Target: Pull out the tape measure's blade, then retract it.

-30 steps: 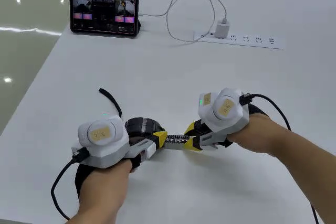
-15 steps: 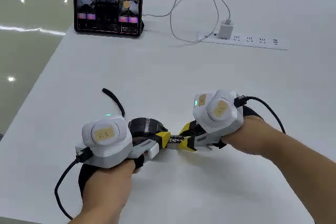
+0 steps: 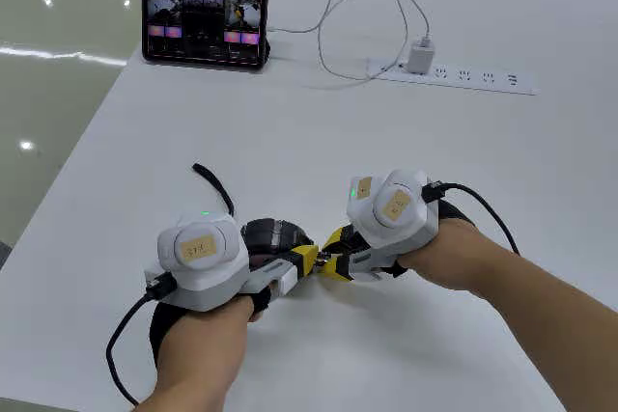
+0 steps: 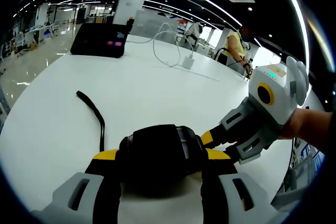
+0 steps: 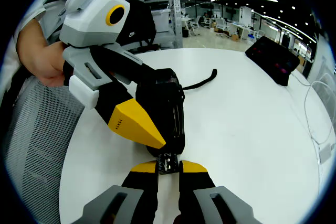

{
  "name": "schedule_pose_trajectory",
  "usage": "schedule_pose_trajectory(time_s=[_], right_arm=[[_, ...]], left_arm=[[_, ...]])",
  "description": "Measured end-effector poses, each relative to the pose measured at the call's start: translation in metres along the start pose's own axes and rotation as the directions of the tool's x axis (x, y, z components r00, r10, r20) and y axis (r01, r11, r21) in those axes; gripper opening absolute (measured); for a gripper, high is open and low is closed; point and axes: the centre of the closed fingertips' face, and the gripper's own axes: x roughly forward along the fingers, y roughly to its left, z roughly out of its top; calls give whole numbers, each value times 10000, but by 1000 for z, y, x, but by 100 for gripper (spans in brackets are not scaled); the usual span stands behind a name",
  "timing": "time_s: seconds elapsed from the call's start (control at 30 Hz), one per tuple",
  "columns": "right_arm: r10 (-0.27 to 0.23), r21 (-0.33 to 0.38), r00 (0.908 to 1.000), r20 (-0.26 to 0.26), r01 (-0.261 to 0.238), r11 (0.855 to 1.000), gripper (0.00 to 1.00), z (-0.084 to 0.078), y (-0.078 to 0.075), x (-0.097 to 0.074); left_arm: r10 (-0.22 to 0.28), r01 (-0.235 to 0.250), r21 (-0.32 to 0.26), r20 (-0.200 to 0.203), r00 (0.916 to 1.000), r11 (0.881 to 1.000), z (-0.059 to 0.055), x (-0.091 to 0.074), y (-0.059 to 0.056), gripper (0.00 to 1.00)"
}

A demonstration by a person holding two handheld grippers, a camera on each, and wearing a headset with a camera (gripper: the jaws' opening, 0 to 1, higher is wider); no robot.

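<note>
Left tool (image 4: pixel 160 157) is clamping the round black plastic tape measure (image 4: pixel 157 140) across its sides, w/ both yellow-tipped jaws closed on the case. It's sitting low at the near edge of the white counter (image 3: pixel 290 132); can't tell if it's touching. Right tool (image 5: pixel 168 167) is pinching the small metal end hook (image 5: pixel 167 161) of the blade, jaws shut on it right at the case mouth.

Progress, my read: almost no blade is showing btw the two tools. So either the pull-out isn't begun or the retract is nearly finishing, and I can't tell which. Letting go of the hook is what's left in any case.

Views: right gripper view is giving me the hook btw my jaws and the black strap (image 5: pixel 202 81) trailing behind the case. Left gripper view is showing the case seated in the left tool, but the case itself is hiding the mouth. Head view is showing both tools (image 3: pixel 280 253) (image 3: pixel 333 256) tip to tip, w/ their white bodies covering the contact, plus the dark tablet (image 3: pixel 205 7) and white power strip (image 3: pixel 454 74) far back.
</note>
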Motion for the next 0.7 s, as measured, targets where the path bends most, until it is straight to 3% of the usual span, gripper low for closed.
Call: schedule_pose_trajectory(time_s=[0.7], right_arm=[[-99, 26, 9999, 121, 99, 9999, 11, 3, -1, 4]], left_arm=[[77, -77, -47, -37, 10000, 10000, 0, 1, 0, 58]])
